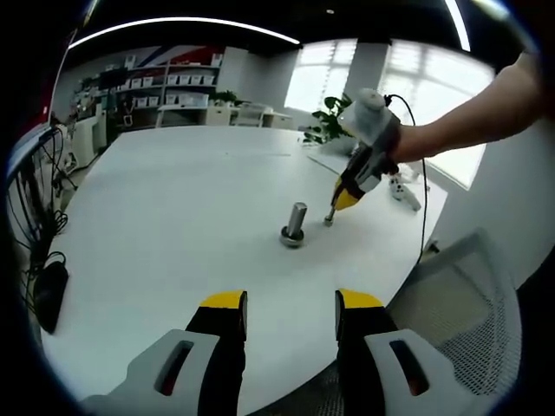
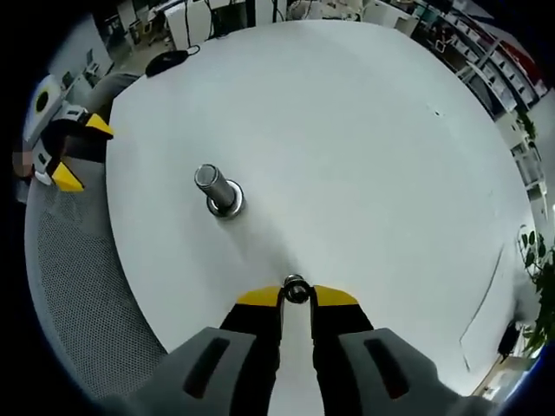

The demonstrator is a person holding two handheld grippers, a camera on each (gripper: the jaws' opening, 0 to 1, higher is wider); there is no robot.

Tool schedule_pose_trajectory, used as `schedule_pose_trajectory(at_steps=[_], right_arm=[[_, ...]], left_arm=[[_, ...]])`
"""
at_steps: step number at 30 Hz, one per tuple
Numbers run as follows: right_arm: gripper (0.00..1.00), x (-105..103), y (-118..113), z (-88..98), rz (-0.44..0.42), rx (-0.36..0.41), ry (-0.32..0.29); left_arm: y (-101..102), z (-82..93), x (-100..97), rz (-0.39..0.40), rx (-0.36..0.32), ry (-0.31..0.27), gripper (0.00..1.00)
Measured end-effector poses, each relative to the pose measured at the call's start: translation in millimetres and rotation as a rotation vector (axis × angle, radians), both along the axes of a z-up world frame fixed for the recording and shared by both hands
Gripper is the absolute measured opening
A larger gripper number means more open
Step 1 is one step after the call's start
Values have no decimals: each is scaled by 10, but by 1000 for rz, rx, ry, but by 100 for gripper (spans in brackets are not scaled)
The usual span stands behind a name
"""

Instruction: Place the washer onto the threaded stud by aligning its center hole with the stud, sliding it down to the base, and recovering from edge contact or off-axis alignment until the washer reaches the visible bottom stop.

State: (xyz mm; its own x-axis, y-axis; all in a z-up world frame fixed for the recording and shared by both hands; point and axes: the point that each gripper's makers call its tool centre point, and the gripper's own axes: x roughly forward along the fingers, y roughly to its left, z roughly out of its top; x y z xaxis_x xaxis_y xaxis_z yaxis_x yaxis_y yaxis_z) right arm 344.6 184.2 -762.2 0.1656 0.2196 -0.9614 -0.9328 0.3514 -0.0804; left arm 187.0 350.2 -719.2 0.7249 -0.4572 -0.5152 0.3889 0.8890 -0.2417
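A steel threaded stud (image 1: 296, 220) stands upright on its round base in the middle of the white table (image 1: 173, 199). In the left gripper view my left gripper (image 1: 291, 305) is open at the table's near edge, well short of the stud. The right gripper (image 1: 333, 213), held by a person's hand, hangs just right of the stud with a small washer (image 1: 329, 220) at its tips, low over the table. In the right gripper view the right gripper (image 2: 297, 295) is shut on the washer (image 2: 297, 289), and the stud (image 2: 217, 189) stands ahead to the left.
A mesh chair back (image 1: 473, 312) stands at the table's right edge. Cables and a dark object (image 1: 48, 290) lie at the left edge. A white device with a cord (image 1: 404, 191) sits at the far right. The left gripper (image 2: 68, 152) shows beyond the table's edge.
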Motion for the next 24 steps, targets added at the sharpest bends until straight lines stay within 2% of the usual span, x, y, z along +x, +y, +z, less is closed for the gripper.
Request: schedule_pose_trajectory(at_steps=[14, 24], right_arm=[[14, 14, -23, -229, -3, -27, 41], [15, 2, 2, -256, -4, -24, 48]], left_arm=[[-9, -18, -6, -4, -2, 10, 39], [-19, -32, -8, -11, 0, 14, 39]])
